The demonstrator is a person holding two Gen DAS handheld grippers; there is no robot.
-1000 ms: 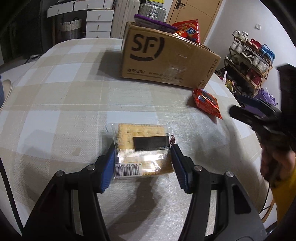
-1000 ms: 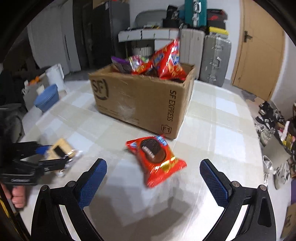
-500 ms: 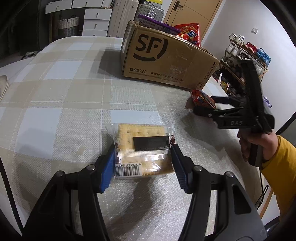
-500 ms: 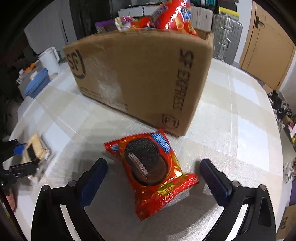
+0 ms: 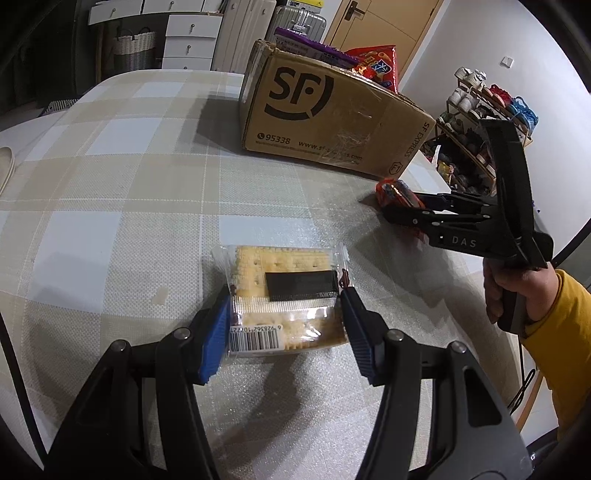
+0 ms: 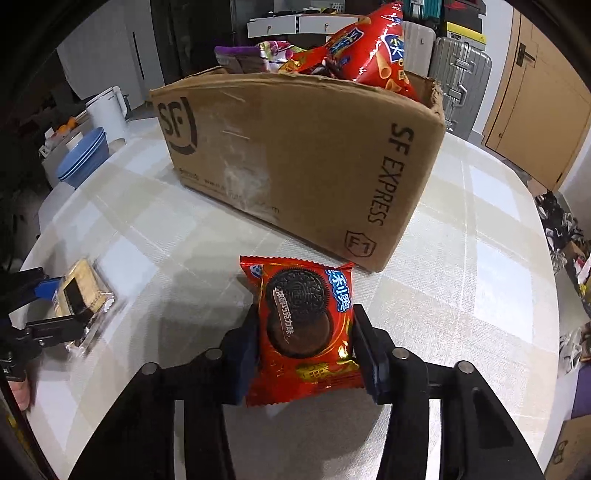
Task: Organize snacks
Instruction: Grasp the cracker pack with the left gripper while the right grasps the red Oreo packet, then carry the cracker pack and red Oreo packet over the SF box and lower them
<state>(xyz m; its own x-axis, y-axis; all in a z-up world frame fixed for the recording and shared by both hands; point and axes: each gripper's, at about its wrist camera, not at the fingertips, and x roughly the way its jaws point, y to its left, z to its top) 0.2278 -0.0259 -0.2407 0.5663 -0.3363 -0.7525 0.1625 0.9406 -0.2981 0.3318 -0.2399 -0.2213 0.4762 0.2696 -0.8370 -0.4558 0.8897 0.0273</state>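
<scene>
My left gripper (image 5: 284, 325) is shut on a clear pack of crackers (image 5: 284, 295) that rests on the checked tablecloth; the pack also shows in the right wrist view (image 6: 79, 291). My right gripper (image 6: 304, 343) is shut on a red cookie packet (image 6: 304, 325) showing a dark sandwich cookie, just in front of the near corner of the SF cardboard box (image 6: 295, 155). In the left wrist view the right gripper (image 5: 402, 210) and the red packet (image 5: 397, 192) sit at the box's corner (image 5: 332, 118). The box holds several snack bags (image 6: 373, 48).
The round table (image 5: 110, 166) carries the box at its far side. A blue bowl stack (image 6: 83, 157) and a white kettle (image 6: 107, 114) stand beyond the table's left. A shoe rack (image 5: 480, 122), suitcases (image 6: 458, 74) and drawers (image 5: 188, 33) lie past the table.
My right gripper moved forward and down over the red cookie packet and closed on it. My left gripper stayed shut on the cracker pack, hardly moving.
</scene>
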